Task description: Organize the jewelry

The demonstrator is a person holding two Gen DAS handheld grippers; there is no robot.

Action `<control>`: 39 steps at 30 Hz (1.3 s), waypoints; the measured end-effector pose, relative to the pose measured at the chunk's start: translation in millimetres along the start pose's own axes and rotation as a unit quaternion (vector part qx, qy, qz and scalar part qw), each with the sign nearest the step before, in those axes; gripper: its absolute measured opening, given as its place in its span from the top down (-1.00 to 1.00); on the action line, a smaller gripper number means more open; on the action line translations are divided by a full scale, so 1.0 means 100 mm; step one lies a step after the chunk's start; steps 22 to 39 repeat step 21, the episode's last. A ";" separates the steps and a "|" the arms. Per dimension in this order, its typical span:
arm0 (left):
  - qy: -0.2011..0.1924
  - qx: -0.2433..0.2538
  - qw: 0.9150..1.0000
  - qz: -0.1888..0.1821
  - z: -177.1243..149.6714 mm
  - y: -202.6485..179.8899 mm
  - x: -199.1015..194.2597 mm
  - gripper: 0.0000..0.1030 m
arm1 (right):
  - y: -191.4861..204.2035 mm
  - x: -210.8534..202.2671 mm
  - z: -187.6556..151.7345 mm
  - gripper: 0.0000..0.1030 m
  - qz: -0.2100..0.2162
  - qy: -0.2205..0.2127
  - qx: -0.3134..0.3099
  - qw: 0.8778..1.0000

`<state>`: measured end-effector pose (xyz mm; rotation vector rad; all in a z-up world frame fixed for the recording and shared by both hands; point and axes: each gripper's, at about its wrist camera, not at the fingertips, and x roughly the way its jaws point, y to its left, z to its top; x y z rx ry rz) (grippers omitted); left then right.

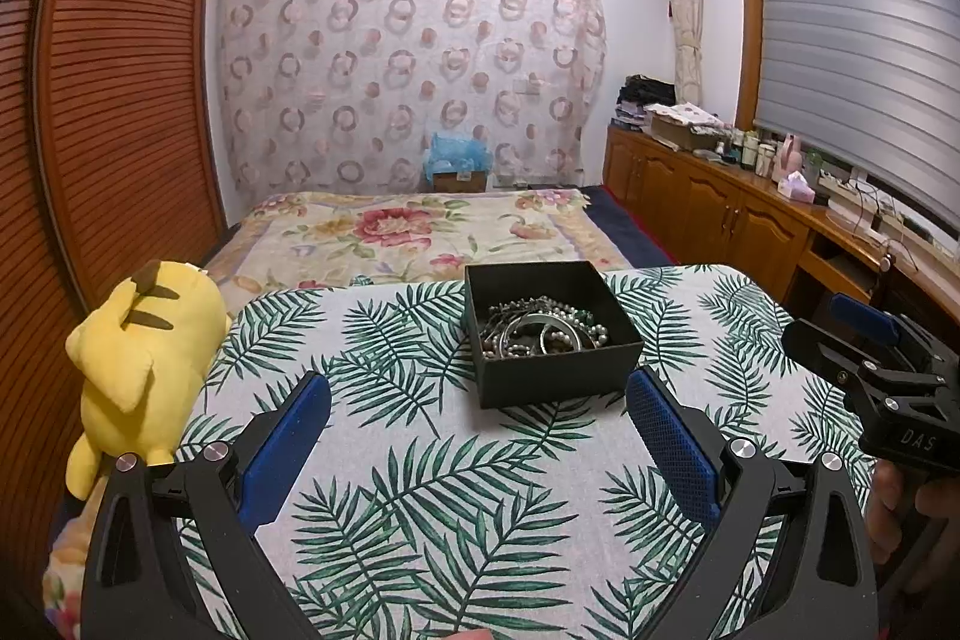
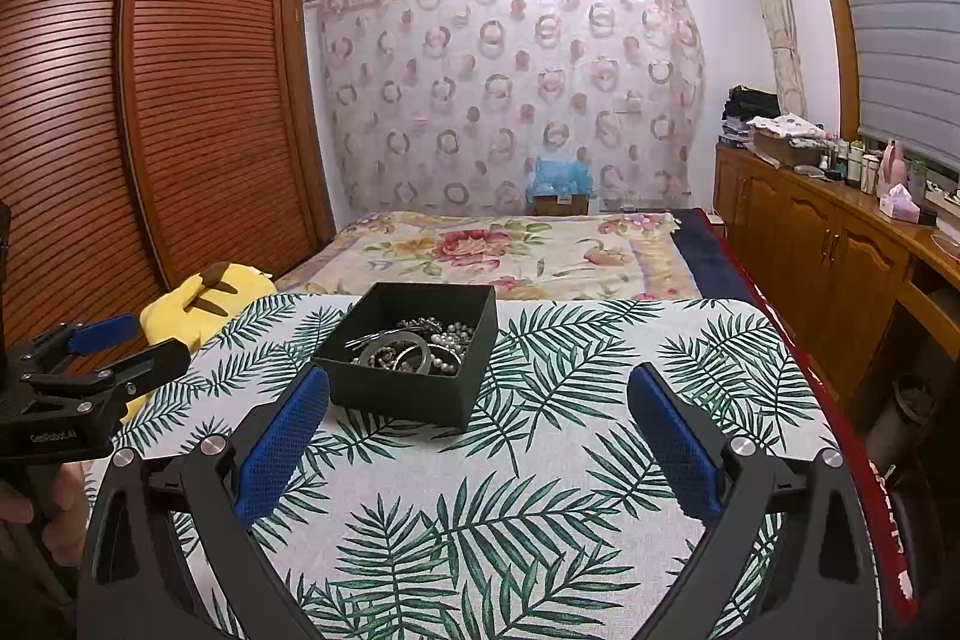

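Grippers, left (image 1: 480,436) and right (image 2: 480,436), hovered wide open, holding nothing; jewelry (image 1: 543,328) lay heaped in box (image 1: 558,370) on bench (image 1: 480,520).

Open black box (image 1: 552,370) upright, tangled silver jewelry (image 1: 543,328) inside.

Open box (image 1: 552,340) on table (image 1: 420,460), jewelry (image 1: 543,328) heaped inside, plush toy (image 1: 144,370) at table's left edge, bed (image 1: 420,226) behind, cabinets (image 1: 720,208) right.
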<state>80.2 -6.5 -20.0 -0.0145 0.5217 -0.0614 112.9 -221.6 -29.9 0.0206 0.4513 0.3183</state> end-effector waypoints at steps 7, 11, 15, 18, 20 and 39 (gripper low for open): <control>-0.002 0.000 1.000 0.000 0.00 0.00 0.00 -0.85 | 0.00 0.00 0.00 -0.95 0.001 0.000 0.000 1.000; -0.006 0.000 1.000 0.001 0.01 0.01 -0.01 -0.85 | 0.00 0.00 0.00 -0.95 0.001 0.000 0.000 1.000; -0.003 -0.002 1.000 0.001 -0.01 0.03 0.00 -0.85 | 0.00 0.00 0.00 -0.95 0.000 0.000 0.000 1.000; -0.003 -0.004 1.000 0.004 -0.01 0.03 0.01 -0.85 | 0.00 0.01 -0.01 -0.95 -0.001 -0.001 0.000 1.000; -0.003 -0.005 1.000 0.004 -0.01 0.02 0.00 -0.85 | 0.00 0.01 -0.01 -0.95 0.000 -0.001 0.001 1.000; -0.003 -0.004 1.000 0.003 -0.01 0.02 0.00 -0.85 | 0.00 0.01 -0.01 -0.95 0.000 -0.001 0.001 1.000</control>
